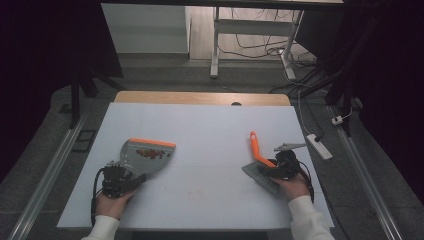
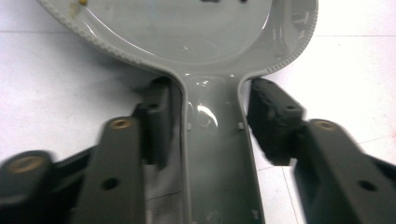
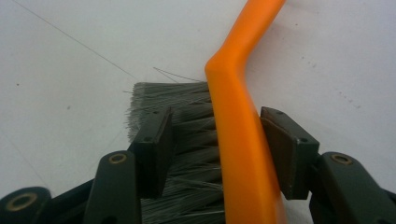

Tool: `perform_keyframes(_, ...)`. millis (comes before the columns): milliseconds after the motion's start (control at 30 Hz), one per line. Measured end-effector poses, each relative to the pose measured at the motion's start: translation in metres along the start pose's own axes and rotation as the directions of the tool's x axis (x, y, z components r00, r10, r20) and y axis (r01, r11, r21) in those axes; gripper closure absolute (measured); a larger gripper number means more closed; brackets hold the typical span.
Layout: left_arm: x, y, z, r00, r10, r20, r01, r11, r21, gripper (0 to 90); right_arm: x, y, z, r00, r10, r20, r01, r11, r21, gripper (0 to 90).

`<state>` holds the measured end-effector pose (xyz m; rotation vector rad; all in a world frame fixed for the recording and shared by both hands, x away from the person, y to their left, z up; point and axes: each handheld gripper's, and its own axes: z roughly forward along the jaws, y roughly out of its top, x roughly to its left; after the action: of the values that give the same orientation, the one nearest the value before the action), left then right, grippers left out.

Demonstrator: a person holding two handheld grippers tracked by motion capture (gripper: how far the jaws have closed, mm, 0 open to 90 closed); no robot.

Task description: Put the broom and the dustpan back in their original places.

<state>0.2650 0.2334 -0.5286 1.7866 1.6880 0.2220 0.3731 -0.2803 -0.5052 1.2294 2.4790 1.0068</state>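
— White counter (image 1: pixel 200 125), dark room around it. Where's the dustpan?

— The grey dustpan (image 1: pixel 145 155) lies on the left, small bits inside. Its handle sits between the left gripper (image 1: pixel 120 181) fingers (image 2: pixel 271 112), which stand slightly apart from it.

— And the brush?

— The orange-handled brush (image 1: pixel 257 152) lies on the right, bristles flat, between the right gripper (image 1: pixel 280 167) fingers (image 3: pixel 285 149), spread wide, not pressing.
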Motion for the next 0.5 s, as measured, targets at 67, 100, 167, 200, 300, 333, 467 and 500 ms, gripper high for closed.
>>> perform_keyframes(67,-0.001,0.000,-0.003,0.9999,0.009,-0.010,-0.009,0.9999,-0.007,34.2,-0.001,0.000,0.001,0.9999,0.002,0.011,-0.002,1.000,0.003,43.4)
perform_keyframes(100,-0.002,-0.001,-0.005,0.9996,0.017,-0.023,-0.017,0.9998,-0.014,32.1,-0.001,0.000,0.001,0.9998,0.004,0.019,-0.004,1.000,0.004,42.7)
perform_keyframes(167,-0.003,-0.001,-0.010,0.9990,0.030,-0.033,-0.031,0.9991,-0.029,28.2,0.000,0.000,0.000,0.9985,-0.009,0.053,0.009,1.000,-0.006,42.4)
perform_keyframes(200,-0.004,-0.002,-0.013,0.9984,0.036,-0.042,-0.038,0.9986,-0.038,27.6,0.000,0.000,-0.002,0.9983,-0.003,0.058,0.004,1.000,-0.012,42.4)
perform_keyframes(300,-0.004,0.000,-0.022,0.9958,0.071,-0.057,-0.074,0.9959,-0.052,26.3,0.001,0.001,-0.004,0.9984,-0.006,0.056,0.008,0.999,-0.033,42.6)
perform_keyframes(333,-0.004,0.001,-0.025,0.9946,0.083,-0.063,-0.086,0.9945,-0.059,26.3,0.001,0.001,-0.005,0.9980,-0.015,0.061,0.017,0.999,-0.041,42.5)
perform_keyframes(467,-0.004,0.005,-0.032,0.9899,0.140,-0.025,-0.141,0.9871,-0.076,27.9,0.003,0.000,-0.011,0.9984,-0.005,0.057,0.008,0.998,-0.065,42.5)
perform_keyframes(500,-0.005,0.006,-0.032,0.9875,0.157,-0.006,-0.157,0.9846,-0.077,28.2,0.003,0.000,-0.012,0.9984,-0.006,0.057,0.010,0.997,-0.071,42.6)
